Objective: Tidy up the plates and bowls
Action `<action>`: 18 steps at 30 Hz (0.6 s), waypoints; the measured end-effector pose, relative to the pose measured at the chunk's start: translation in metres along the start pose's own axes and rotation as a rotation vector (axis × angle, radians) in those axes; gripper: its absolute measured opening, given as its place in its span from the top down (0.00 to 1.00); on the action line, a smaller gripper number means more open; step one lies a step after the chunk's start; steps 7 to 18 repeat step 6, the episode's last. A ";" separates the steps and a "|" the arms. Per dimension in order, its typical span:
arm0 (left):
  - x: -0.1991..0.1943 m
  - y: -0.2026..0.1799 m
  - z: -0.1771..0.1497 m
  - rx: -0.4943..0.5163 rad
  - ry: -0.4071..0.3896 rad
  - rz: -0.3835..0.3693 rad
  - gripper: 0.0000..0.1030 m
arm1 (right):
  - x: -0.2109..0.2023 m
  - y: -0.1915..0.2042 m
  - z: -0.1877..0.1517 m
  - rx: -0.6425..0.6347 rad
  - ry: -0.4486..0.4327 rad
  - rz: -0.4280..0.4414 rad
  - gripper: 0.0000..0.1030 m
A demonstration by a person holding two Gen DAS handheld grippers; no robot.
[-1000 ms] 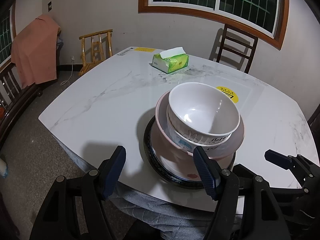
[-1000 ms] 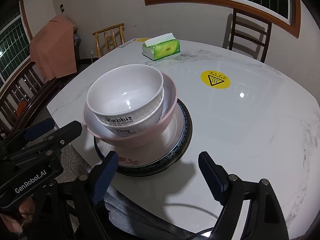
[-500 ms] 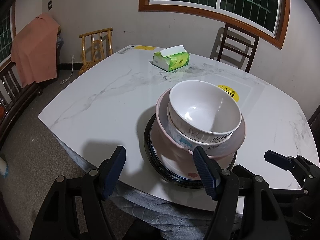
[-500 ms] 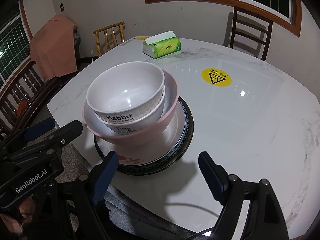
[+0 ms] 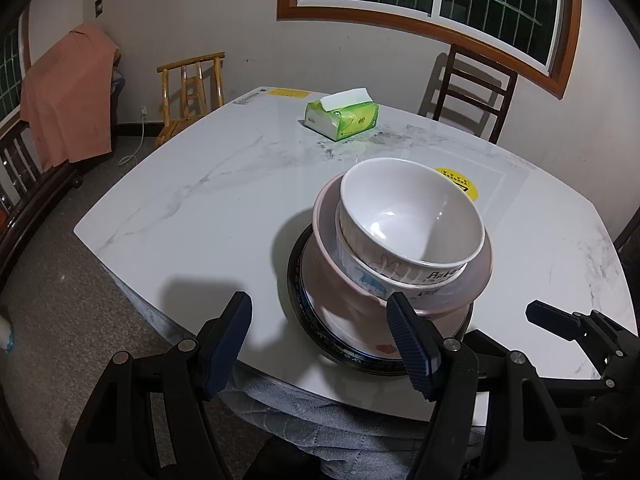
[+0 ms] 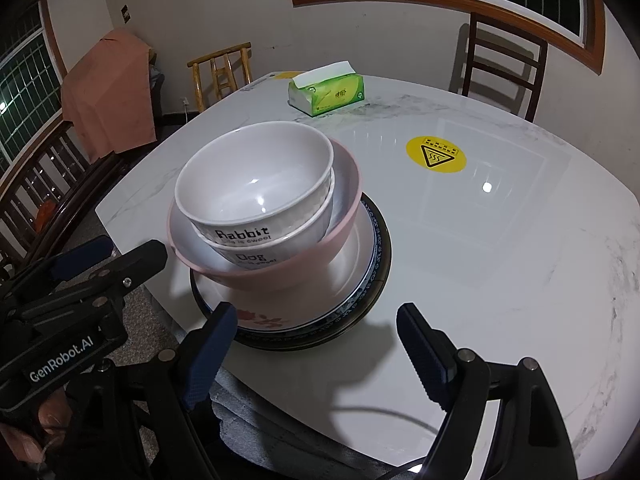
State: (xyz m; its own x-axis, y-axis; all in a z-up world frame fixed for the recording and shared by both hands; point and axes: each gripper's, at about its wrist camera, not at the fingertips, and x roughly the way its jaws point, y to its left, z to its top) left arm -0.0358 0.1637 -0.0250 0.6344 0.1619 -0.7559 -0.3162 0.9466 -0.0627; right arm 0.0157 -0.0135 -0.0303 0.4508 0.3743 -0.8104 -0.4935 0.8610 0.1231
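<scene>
White melamine bowl [image 6: 256, 184], printed "Rabbit" on its wall, nested in a second white bowl [image 6: 256, 256] printed "Dog"; smaller print beneath each word is only partly legible. Both sit in a pink bowl [image 6: 280, 276], which rests on a white plate [image 6: 260, 320] with a red flower motif, itself stacked on a dark-rimmed plate [image 6: 380, 248]. The stack stands near the front edge of a white marble-pattern table [image 6: 500, 260]. Left gripper [image 5: 320, 344], body marked "GenRobot.AI", fingers spread and empty, hangs just before the stack, its right finger overlapping the pink bowl's rim in view. Right gripper [image 6: 316, 352], likewise spread and empty, hangs before the stack's right side. Farther back: a yellow round heat-warning sticker [image 6: 436, 154] and a green tissue pack [image 6: 328, 92].
</scene>
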 end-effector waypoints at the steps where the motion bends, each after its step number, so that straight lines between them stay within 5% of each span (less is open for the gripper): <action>1: 0.000 0.000 0.000 0.003 0.001 0.002 0.35 | 0.000 0.000 0.000 -0.001 -0.001 0.001 0.18; 18: 0.001 0.001 0.000 0.001 0.003 0.013 0.35 | 0.001 0.001 0.001 -0.005 0.000 0.001 0.18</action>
